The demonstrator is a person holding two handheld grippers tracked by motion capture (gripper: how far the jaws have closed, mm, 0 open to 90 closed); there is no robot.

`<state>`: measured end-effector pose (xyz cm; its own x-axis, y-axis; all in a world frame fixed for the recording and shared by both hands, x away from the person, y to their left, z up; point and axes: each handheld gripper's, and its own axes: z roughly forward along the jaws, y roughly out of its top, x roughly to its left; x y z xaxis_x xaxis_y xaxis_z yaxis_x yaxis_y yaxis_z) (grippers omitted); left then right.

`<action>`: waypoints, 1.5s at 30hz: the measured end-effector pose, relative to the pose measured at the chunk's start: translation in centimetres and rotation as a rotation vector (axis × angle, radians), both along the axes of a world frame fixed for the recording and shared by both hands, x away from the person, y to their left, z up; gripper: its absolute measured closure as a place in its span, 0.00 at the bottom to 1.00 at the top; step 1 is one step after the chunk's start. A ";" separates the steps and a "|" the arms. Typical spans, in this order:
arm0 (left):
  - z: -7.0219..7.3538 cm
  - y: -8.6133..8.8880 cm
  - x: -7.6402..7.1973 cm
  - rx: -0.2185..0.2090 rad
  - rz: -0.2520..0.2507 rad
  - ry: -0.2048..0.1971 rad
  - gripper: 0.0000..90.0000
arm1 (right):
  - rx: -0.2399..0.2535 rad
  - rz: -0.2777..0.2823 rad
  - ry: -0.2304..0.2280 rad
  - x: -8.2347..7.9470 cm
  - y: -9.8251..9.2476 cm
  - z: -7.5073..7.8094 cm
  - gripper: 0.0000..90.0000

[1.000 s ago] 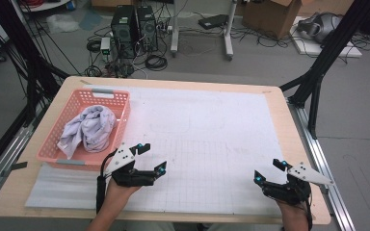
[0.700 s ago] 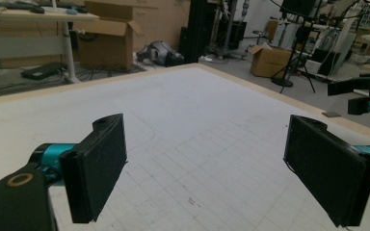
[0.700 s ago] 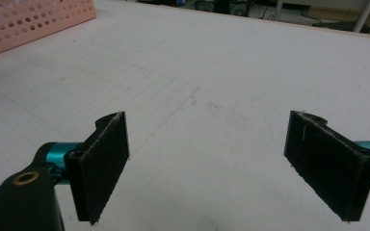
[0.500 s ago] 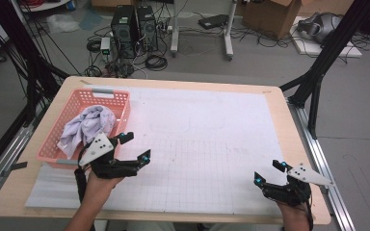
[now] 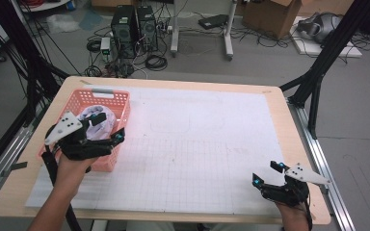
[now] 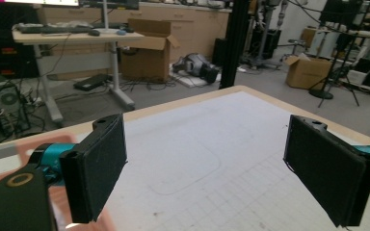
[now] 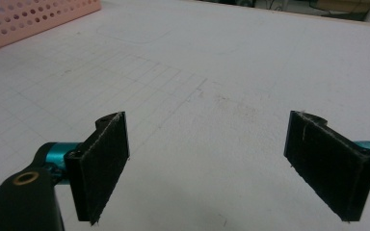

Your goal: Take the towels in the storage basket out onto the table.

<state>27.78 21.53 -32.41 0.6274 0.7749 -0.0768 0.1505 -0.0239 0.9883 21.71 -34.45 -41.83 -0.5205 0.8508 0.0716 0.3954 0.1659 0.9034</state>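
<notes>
white gridded mat lies bare; left gripper, jaws wide and empty, hovers over the cloth in the pink basket; right gripper gapes empty. a snagged rim could tip it.

Light: bright, even indoor light from above in every view.
Shadows: soft and faint, under the left gripper and right gripper.
Glare: the white mat looks slightly washed out.
Sharpness: all views soft and grainy; the room behind the table blurs.
Near fingers: edges fairly clear.
</notes>
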 end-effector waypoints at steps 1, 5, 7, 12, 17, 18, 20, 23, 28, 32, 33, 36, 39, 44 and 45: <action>0.0 0.4 0.2 0.003 0.009 0.002 0.17 | 0.001 -0.001 0.003 0.0 0.0 0.0 0.16; -0.1 1.7 1.1 0.014 0.056 0.021 0.17 | -0.005 0.002 0.006 0.0 0.0 -0.1 0.16; -0.5 2.5 1.8 0.036 0.083 0.041 0.17 | -0.007 0.003 0.004 0.1 0.0 -0.1 0.16; -1.5 4.1 4.4 0.073 0.137 0.128 0.17 | -0.007 0.001 0.006 0.0 0.0 -0.1 0.16; -3.0 5.2 6.8 0.123 0.203 0.230 0.17 | -0.006 0.002 0.010 0.0 0.1 -0.1 0.16; -3.2 5.4 7.2 0.133 0.211 0.252 0.17 | -0.008 0.000 0.009 0.0 0.0 -0.1 0.16; -3.9 5.4 8.1 0.182 0.229 0.302 0.17 | -0.005 0.000 0.016 0.0 0.0 -0.2 0.16; -4.6 5.4 8.8 0.252 0.255 0.353 0.18 | -0.012 0.004 0.013 0.1 -0.1 -0.2 0.16; -5.7 5.6 9.7 0.309 0.300 0.422 0.18 | -0.014 0.006 0.015 0.1 0.1 -0.2 0.16; -6.6 5.9 10.5 0.336 0.312 0.492 0.17 | -0.016 0.010 0.021 0.1 0.1 -0.3 0.16; -6.8 5.9 10.6 0.339 0.311 0.501 0.17 | -0.017 0.010 0.021 0.1 0.1 -0.3 0.16; -7.2 5.9 10.9 0.341 0.298 0.529 0.15 | -0.019 0.011 0.021 0.1 0.1 -0.3 0.16; -7.9 6.2 11.3 0.379 0.299 0.574 0.13 | -0.018 0.013 0.024 0.1 0.2 -0.3 0.16; -9.3 6.1 11.9 0.381 0.256 0.674 0.02 | -0.026 0.014 0.023 0.1 0.2 -0.3 0.16; -9.4 6.0 12.0 0.388 0.253 0.681 0.02 | -0.026 0.013 0.023 0.1 0.1 -0.3 0.16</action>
